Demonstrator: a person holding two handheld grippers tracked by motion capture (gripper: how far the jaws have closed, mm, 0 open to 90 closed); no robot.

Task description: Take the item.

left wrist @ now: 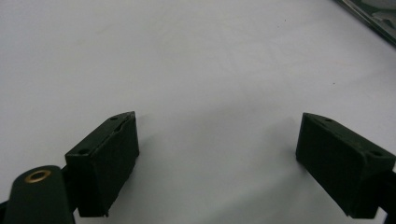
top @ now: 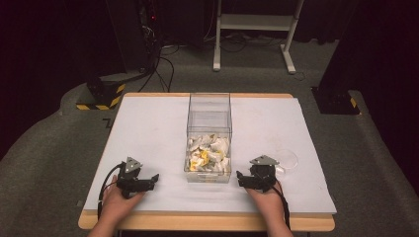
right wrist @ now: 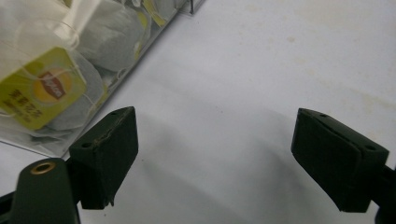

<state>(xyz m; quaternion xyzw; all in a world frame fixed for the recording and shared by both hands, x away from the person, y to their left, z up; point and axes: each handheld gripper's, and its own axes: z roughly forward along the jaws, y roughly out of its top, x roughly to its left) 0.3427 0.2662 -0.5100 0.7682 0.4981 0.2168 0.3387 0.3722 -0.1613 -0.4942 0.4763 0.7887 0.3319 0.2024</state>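
Observation:
A clear plastic box (top: 209, 116) stands in the middle of the white table, its near half holding a heap of tea bags (top: 210, 155) with yellow tags. My left gripper (top: 153, 179) rests left of the box near the front edge and points toward it. In the left gripper view it (left wrist: 217, 140) is open over bare white surface, with the box's edge (left wrist: 373, 18) at the top right. My right gripper (top: 239, 177) lies just right of the box. In the right gripper view it (right wrist: 215, 140) is open and empty, with the box's wall and a tagged tea bag (right wrist: 42, 88) close on its left.
A clear round dish (top: 287, 159) lies on the table just right of my right gripper. The white sheet (top: 148, 128) covers the wooden tabletop. Beyond the table stand a white frame's legs (top: 216, 54) and a black-and-yellow striped base (top: 101, 94) on grey carpet.

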